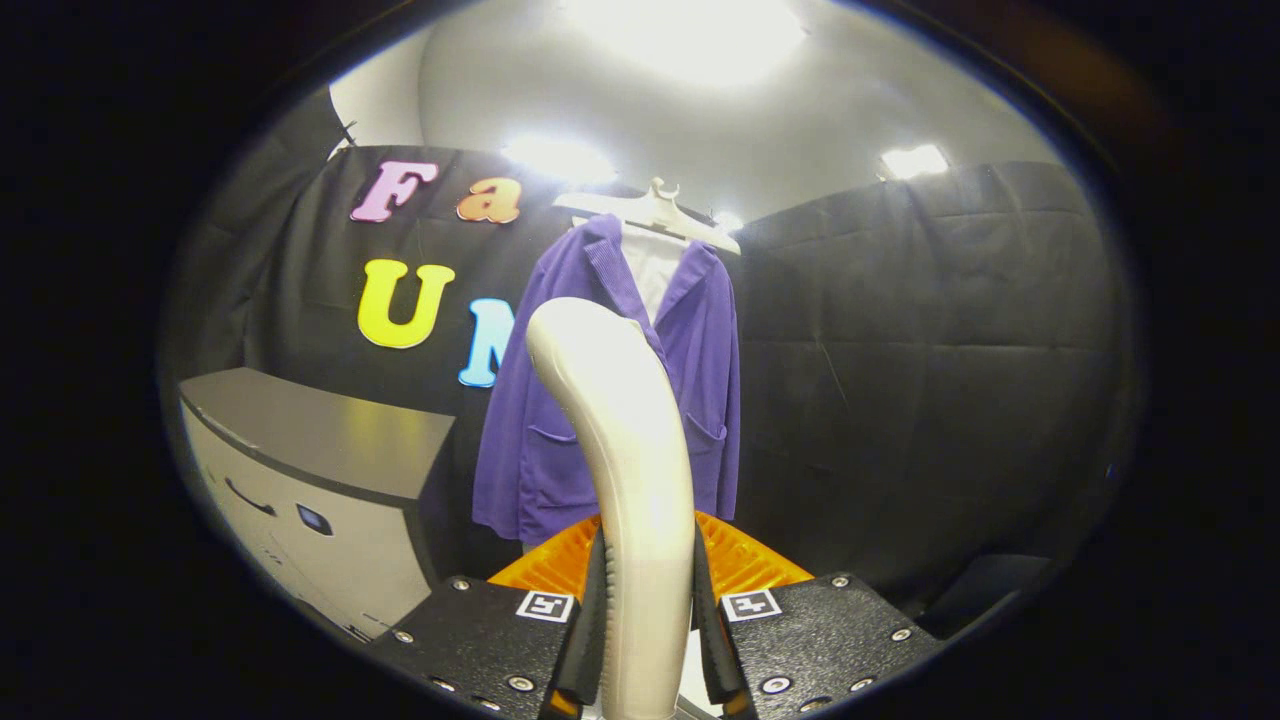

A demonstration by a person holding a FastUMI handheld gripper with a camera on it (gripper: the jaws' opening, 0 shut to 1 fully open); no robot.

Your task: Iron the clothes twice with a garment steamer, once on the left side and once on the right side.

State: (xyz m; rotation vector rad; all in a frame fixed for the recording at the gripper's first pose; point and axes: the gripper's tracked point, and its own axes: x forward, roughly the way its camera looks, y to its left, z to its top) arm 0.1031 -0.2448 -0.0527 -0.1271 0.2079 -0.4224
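Steamer held up before the hanging jacket.
A purple jacket (610,400) hangs on a white hanger (655,212) against the black wall, beyond the fingers; a grey bench (320,430) stands to its left. The gripper (648,620) has its fingers closed tight on the steamer (620,450), whose pale handle rises upright between them.

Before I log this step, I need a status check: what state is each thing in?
Gripper: shut on the steamer.
Steamer: upright between the fingers, off the jacket.
Jacket: hanging on a hanger, front open, beyond the fingers.
Cabinet: closed, beside the jacket.
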